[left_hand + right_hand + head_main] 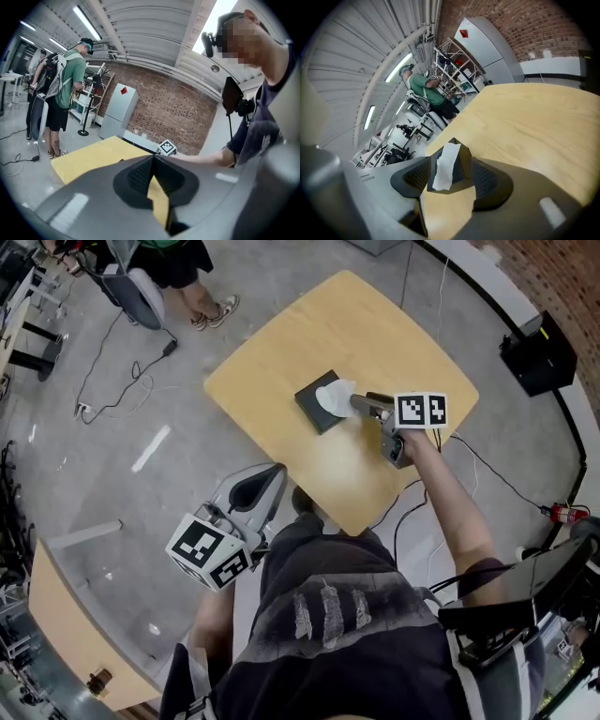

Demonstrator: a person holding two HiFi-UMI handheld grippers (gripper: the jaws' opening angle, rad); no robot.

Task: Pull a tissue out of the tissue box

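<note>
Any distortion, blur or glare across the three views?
Head view: sharp, evenly lit, wide-angle bend at edges. Left gripper view: heavy fisheye, dark corners, blown-out highlight top right. Right gripper view: fisheye too, foreground soft, white tissue in black square tissue box sharp.

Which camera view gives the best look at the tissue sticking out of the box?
The right gripper view: the tissue is close, framed between the open jaws, rising from the box. The head view shows it small, from above. The left gripper view does not show it.
</note>
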